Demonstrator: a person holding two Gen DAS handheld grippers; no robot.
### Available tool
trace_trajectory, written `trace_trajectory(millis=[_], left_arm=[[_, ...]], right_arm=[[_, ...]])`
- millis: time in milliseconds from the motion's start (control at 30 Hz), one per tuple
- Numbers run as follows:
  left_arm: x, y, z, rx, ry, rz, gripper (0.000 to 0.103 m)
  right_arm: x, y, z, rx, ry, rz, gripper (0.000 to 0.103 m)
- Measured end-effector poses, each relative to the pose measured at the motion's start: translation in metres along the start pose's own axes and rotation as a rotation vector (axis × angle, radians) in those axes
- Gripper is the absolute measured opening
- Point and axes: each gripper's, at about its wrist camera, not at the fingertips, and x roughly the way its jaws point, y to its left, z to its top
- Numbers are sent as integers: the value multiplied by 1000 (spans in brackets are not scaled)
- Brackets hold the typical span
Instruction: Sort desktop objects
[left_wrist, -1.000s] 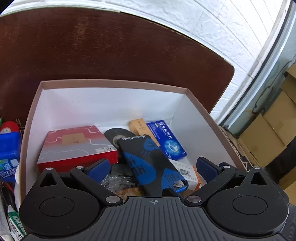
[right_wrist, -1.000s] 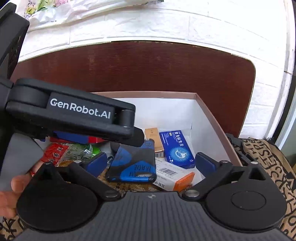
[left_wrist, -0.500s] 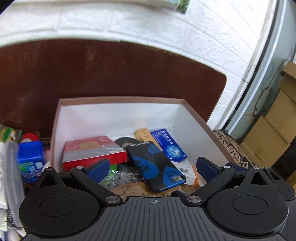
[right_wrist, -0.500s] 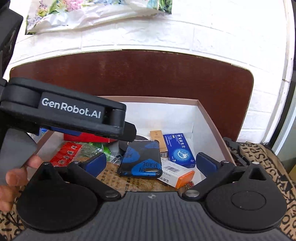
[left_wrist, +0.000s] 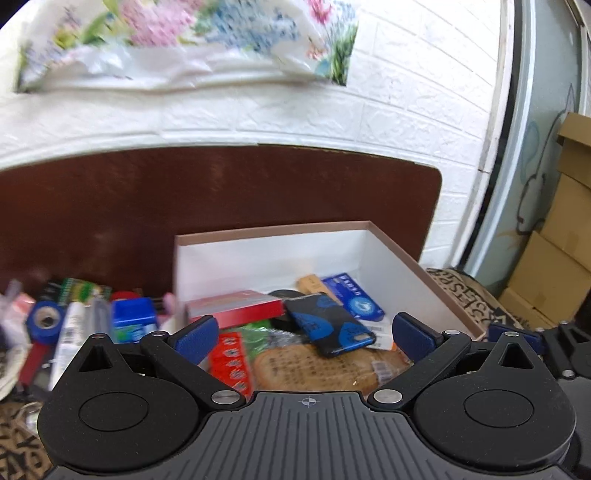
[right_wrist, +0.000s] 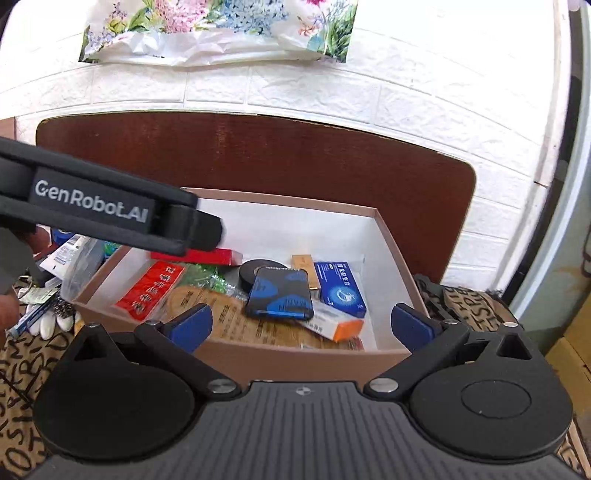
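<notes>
A white-lined cardboard box (left_wrist: 399, 258) (right_wrist: 388, 236) holds a blue-and-black phone case (left_wrist: 328, 328) (right_wrist: 280, 299), a red box (left_wrist: 236, 308), a blue medicine box (right_wrist: 340, 288), a black tape roll (right_wrist: 255, 271), a red packet (right_wrist: 151, 291) and a brown wrapped cake (left_wrist: 314, 369). My left gripper (left_wrist: 303, 336) is open and empty, held back above the box's near edge. My right gripper (right_wrist: 301, 325) is open and empty in front of the box. The left gripper's body (right_wrist: 96, 206) crosses the right wrist view.
Loose items lie left of the box: a blue tape roll (left_wrist: 44, 319), a blue container (left_wrist: 133, 317), tubes and packets. A dark wooden board (left_wrist: 221, 199) stands behind, against a white brick wall. Cardboard cartons (left_wrist: 554, 266) are stacked at right.
Both grippers have pulled back and up from the box. The phone case, earlier close between the left fingers, now lies flat in the box. Both stay open.
</notes>
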Motion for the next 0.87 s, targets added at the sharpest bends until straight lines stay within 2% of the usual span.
trace_trajectory(millis=[167,267,467,700,867], left_arm=[[-30,2,-18,-4,8,53,103],[-46,1,-32,-12,17,60,103],[-73,-2,-56,-14,29,64,103],[-92,0,-66,-31,33,48,103],[-97,-1,-70,-25,22,-22,103]], right_arm=[[-36,4,-13,1,-26,14,103],[-55,9,-21,2,-25,10,103],[-78,27,-34,-53,-9,-61,103],[-92,34,-42,-37,3,-60,103],[-97,35,-43,-24,4,-66,103]])
